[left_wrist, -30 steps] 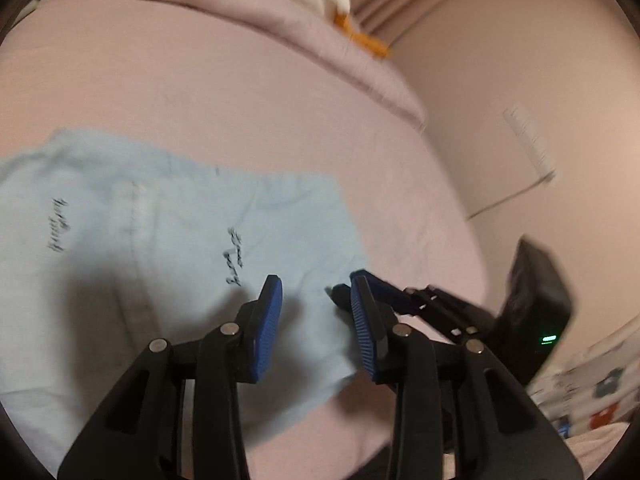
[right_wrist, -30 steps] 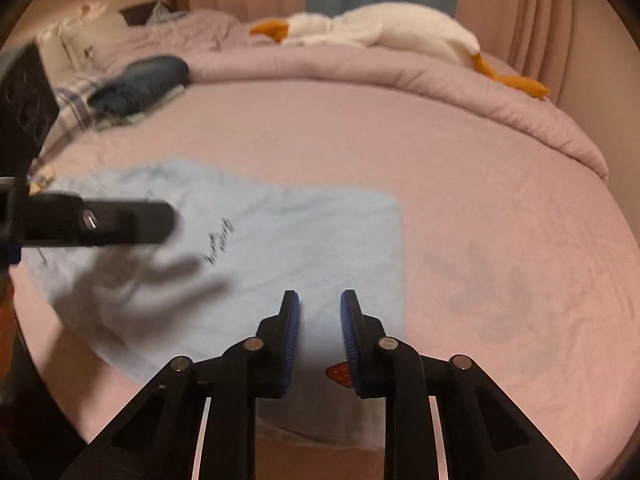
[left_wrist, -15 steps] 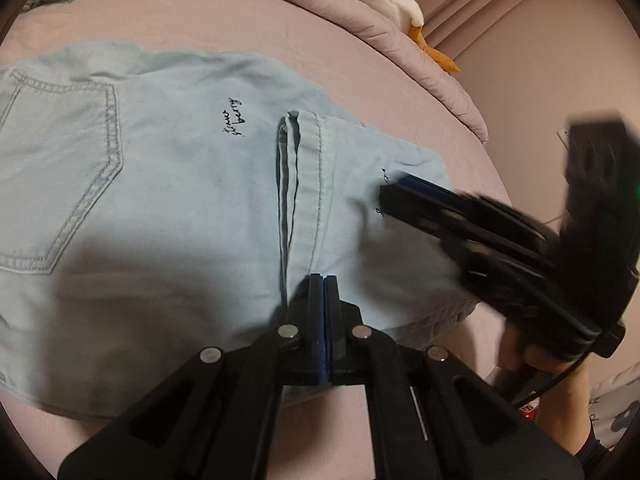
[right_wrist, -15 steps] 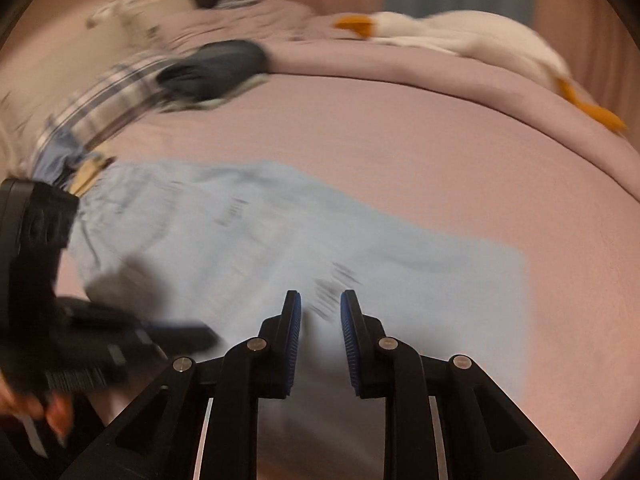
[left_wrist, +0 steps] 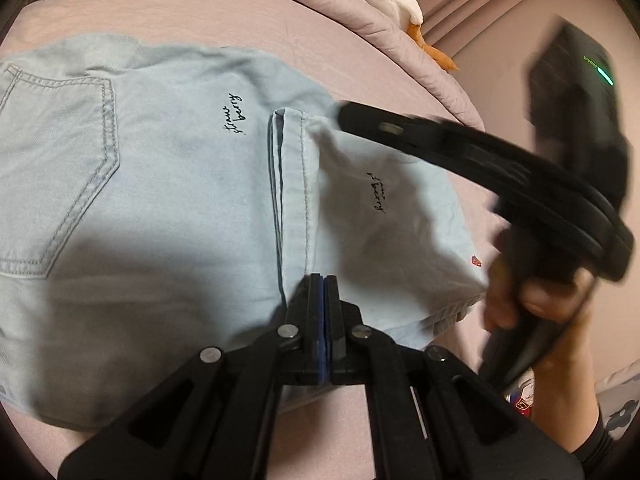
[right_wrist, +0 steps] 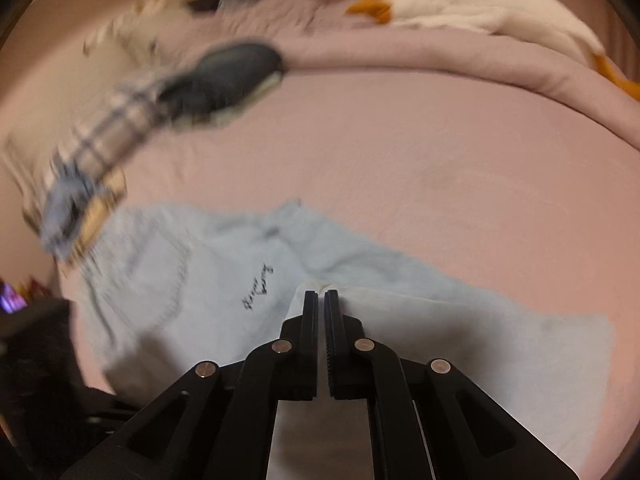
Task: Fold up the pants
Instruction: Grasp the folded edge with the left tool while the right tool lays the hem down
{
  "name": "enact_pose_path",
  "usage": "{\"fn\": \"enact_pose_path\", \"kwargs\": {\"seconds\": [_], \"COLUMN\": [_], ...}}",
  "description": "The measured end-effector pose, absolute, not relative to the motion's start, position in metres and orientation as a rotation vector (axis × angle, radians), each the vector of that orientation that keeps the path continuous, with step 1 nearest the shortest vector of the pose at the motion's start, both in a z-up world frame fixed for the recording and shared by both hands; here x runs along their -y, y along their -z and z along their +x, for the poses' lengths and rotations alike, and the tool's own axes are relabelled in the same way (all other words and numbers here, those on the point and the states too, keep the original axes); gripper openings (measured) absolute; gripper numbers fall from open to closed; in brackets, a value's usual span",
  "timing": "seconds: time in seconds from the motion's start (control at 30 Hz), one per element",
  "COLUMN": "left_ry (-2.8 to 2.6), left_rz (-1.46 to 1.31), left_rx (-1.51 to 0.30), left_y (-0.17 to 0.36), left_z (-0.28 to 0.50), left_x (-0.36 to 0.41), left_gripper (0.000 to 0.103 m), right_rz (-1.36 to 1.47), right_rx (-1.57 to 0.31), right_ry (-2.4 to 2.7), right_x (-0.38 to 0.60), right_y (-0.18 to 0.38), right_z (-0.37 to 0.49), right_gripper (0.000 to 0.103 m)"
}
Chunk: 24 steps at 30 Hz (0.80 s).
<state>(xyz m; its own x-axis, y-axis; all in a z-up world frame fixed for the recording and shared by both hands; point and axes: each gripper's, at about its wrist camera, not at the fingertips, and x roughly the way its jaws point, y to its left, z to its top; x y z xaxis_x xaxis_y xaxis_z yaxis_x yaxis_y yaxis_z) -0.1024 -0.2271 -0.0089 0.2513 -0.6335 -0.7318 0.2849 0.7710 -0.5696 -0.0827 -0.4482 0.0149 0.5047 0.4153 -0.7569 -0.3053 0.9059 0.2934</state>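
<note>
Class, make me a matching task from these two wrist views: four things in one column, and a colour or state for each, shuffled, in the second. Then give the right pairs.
Things:
1. pants
2. bed sheet
3. left gripper
4. stuffed goose

Colour or state:
A. white with orange parts
B. light blue denim, spread on the bed
C. pink
D. shut on the near edge of the fabric

Pairs: 1-B, 2-C, 3-D, 4-A
</note>
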Motion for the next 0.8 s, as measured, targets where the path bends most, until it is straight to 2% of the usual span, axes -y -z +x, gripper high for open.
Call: {"fn": "enact_pose_path", "kwargs": {"seconds": [0.1,0.23,0.3,0.47,0.57,0.63,0.7,0.8], "left_ry": [0.646,0.651,0.653,0.657,0.653,0.656,0.648,0.664], "left_rz": [-0.353,-0.361,-0.358,-0.334,-0.346,-0.353,-0.341,-0.359], "left_rx": [-1.163,-1.162,-1.156,-1.152,-1.15,-1.147,-1.145,-1.164], "left_y": [0.009,0.01,0.01,0.009,0.009,0.008,0.006,0.007], "left_z": [-0.101,-0.1,-0.1,-0.1,-0.102,-0.104,-0.109,-0.115], "left_x": [0.227,0.229,0.228,0.229,0.225,0.222,0.215,0.193], "left_gripper": [0.004,0.004,0.004,0.004,0.004,0.004,0.004,0.004], "right_rz": [0.101,-0.056,-0.103,0.048,0.152,0.175,0.104,0.135], "right_rx": [-0.975,-1.076,-0.999,-0.985,-0.9,-0.913,-1.042,-0.986], "right_ry": [-0.414,-0.391,-0.373,-0.344,-0.246,-0.158,-0.024,-0.058], "right_x": [0.456,0.443,0.441,0.472,0.503,0.516,0.525,0.522], "right_y": [-0.016,0.012,0.011,-0.009,-0.029,-0.018,0.015,0.016], "right_z": [-0.11,-0.156,-0.189,-0.206,-0.195,-0.184,-0.177,-0.193], "right_gripper": [0.005,0.005,0.005,0.005,0.005,0.006,0.006,0.008]}}
